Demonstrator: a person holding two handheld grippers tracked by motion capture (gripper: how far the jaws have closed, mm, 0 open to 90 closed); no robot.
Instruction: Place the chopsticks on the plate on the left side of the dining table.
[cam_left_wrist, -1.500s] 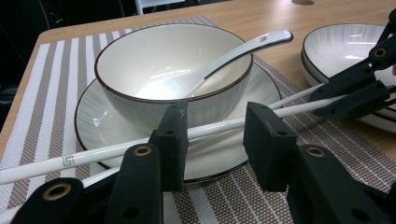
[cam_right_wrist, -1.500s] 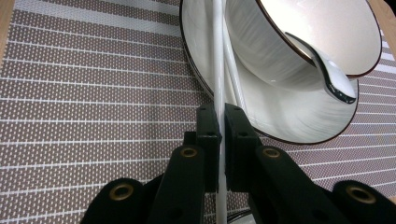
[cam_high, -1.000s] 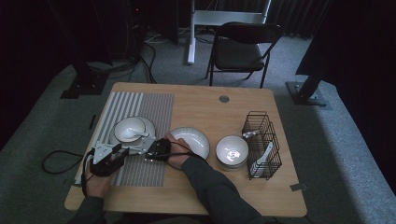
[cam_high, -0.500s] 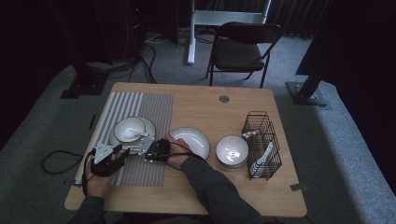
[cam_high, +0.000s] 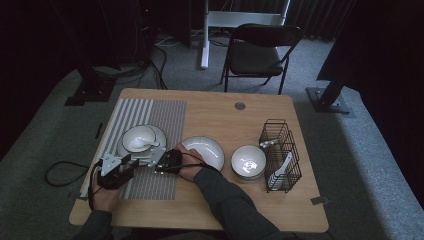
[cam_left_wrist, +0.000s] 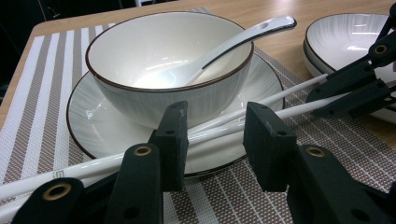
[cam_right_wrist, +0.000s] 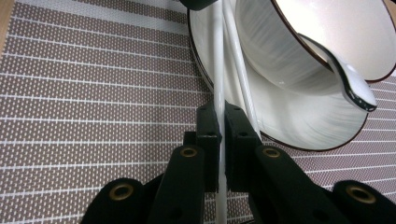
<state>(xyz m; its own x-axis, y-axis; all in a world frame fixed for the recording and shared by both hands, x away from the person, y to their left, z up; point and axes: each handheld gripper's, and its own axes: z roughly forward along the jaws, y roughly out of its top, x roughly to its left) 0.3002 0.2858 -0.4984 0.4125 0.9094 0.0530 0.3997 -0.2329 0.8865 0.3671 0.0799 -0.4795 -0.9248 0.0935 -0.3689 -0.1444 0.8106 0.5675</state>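
Dim room, wooden table (cam_high: 210, 105) seen from the high view, with a striped placemat (cam_high: 165, 117) on its left half. A bowl (cam_high: 138, 138) with a spoon is set on a plate (cam_high: 159, 135) on the mat. A second plate (cam_high: 210, 150) and another bowl (cam_high: 248, 161) are placed to the right, then a black wire basket (cam_high: 282, 150). Left gripper (cam_high: 125, 167) and right gripper (cam_high: 162, 167) are held low over the mat, just in front of the plate, close together.

Left gripper view: jaws are spread wide, not pressing anything. Two white chopsticks (cam_left_wrist: 224, 123) are seen running between them, across the near rim of the plate (cam_left_wrist: 93, 126). The bowl (cam_left_wrist: 154, 60) sits just behind, spoon (cam_left_wrist: 233, 39) leaning on its rim. The right gripper (cam_left_wrist: 362, 88) is seen at far right, clamped on the chopsticks' other end.

Right gripper view: jaws are pinched tight on one chopstick (cam_right_wrist: 217, 70); the second chopstick (cam_right_wrist: 240, 84) lies just beside it, passing the right jaw; whether it is also gripped cannot be told. Both are laid along the plate (cam_right_wrist: 299, 116) edge, over the placemat (cam_right_wrist: 93, 93).
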